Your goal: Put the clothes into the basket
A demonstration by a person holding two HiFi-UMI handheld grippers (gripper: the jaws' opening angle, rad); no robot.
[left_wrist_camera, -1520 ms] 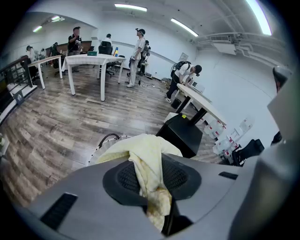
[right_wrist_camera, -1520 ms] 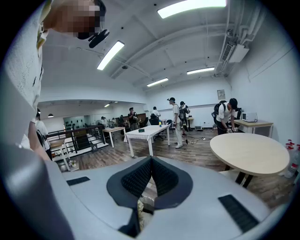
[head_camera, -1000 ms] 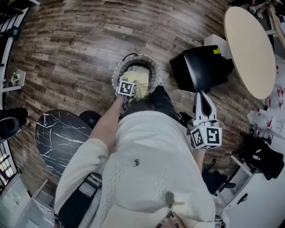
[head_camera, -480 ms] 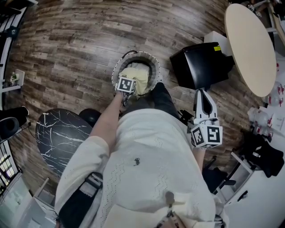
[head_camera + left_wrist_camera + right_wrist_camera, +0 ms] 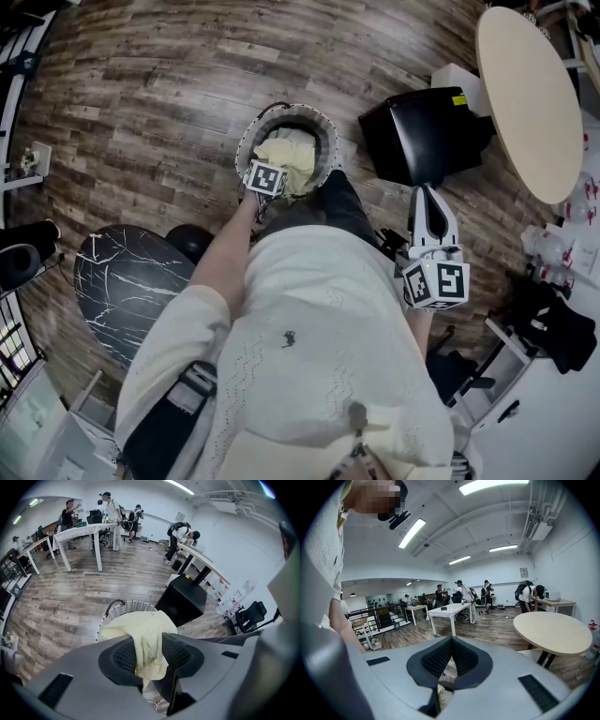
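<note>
"Head view first: where does the job stand?"

"I stand over the wicker basket [image 5: 246, 141] on the plank floor. The pale yellow cloth [image 5: 291, 155] is heaped inside and fills most of the opening. My left gripper [image 5: 264, 189] points down at its near rim. My right gripper [image 5: 425, 199] hangs off to the side, near the black bin [image 5: 422, 141] and well apart from the basket."

"Left gripper view: has it let go?"

"Nearly, I would say. The jaws of the left gripper [image 5: 150, 656] have just been opening. A fold of the cloth [image 5: 140, 630] lies between the pads [image 5: 124, 656], and to my eye it is slack, not pinched. The rest drapes forward over the basket [image 5: 110, 613]."

"Right gripper view?"

"The right gripper [image 5: 451, 644] is closed, pad tips together, with nothing between them. It looks out across the room towards the round table [image 5: 553, 630]."

"So what is left?"

"The cloth is in the basket but for that last fold. I judge the job all but done once the fold drops clear. No other garment shows on the floor in any view."
</note>
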